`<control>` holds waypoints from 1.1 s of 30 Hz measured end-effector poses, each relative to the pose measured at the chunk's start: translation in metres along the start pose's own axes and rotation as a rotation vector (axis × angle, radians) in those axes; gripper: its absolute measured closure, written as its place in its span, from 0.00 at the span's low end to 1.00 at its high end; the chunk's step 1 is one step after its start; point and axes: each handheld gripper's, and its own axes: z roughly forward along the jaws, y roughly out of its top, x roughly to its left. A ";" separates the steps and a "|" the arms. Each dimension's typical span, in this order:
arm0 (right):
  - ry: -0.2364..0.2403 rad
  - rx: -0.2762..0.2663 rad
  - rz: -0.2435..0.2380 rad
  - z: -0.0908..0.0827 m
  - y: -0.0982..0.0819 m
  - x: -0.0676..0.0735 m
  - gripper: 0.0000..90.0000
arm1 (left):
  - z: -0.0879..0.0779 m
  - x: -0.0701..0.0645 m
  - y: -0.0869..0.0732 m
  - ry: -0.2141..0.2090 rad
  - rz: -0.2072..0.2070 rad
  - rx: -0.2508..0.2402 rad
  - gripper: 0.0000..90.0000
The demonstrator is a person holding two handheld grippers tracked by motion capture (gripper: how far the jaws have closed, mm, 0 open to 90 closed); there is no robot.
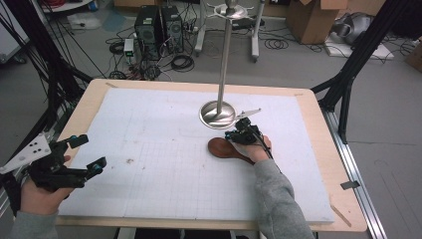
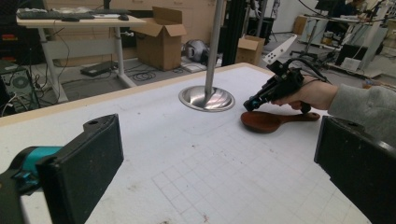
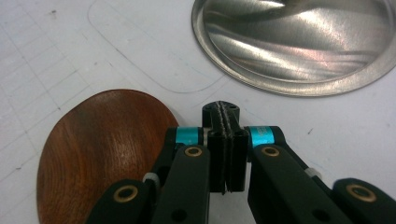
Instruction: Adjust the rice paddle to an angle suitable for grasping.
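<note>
A wooden spoon (image 1: 226,148) lies flat on the white mat (image 1: 164,164) that covers the desk (image 1: 89,102), right of the middle and nearer the right edge than the left. Its long axis runs roughly crosswise to the desk, slightly slanted: the broad oval bowl points toward the left edge, and the handle runs back toward the right and near edge, under the person's right hand (image 1: 258,149). In the left tongs view the spoon (image 2: 268,121) shows the same lie, bowl toward the middle of the desk, handle going under the hand.

The right tongs (image 1: 244,134) hang over the handle end of the spoon, tips aimed at the far edge. In their own view the right tongs (image 3: 226,144) have their pads pressed together with nothing between them, and the spoon's bowl (image 3: 98,154) sits just beside them, at their left.

Just beyond the spoon, toward the far edge, stands a metal stand: a round shiny base (image 1: 217,113) with a thin upright pole (image 1: 225,59). The base is close to the spoon and the tong tips but apart from both.

The left tongs (image 1: 88,153) are held over the near left corner, well apart from the spoon, jaws spread wide and empty, pointing across the mat toward the right.
</note>
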 end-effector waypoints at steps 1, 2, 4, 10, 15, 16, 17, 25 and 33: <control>0.000 0.000 0.000 0.000 0.000 0.000 1.00 | 0.000 0.000 0.000 0.000 0.000 0.000 0.02; -0.001 0.006 -0.009 0.001 0.001 0.000 1.00 | -0.001 0.000 0.000 0.003 -0.001 0.000 0.02; 0.002 0.017 -0.015 0.003 0.003 0.002 1.00 | -0.002 0.001 -0.001 0.005 -0.002 0.000 0.02; 0.003 0.039 -0.052 0.007 0.010 0.004 1.00 | -0.004 0.000 -0.001 0.008 -0.003 0.002 0.02; 0.013 0.059 -0.056 0.009 0.013 0.006 1.00 | -0.007 0.001 -0.002 0.014 -0.004 0.000 0.02; 0.013 0.059 -0.056 0.009 0.013 0.006 1.00 | -0.007 0.001 -0.002 0.017 -0.005 -0.002 0.02; 0.028 0.062 -0.057 0.009 0.013 0.006 1.00 | -0.007 0.000 -0.002 0.018 -0.007 -0.002 0.02; 0.054 0.087 -0.077 0.008 0.013 0.013 1.00 | -0.005 0.000 -0.002 0.014 -0.004 0.006 0.02; 0.071 0.136 -0.126 0.005 0.015 0.025 1.00 | -0.001 0.000 -0.001 0.005 -0.001 0.006 0.02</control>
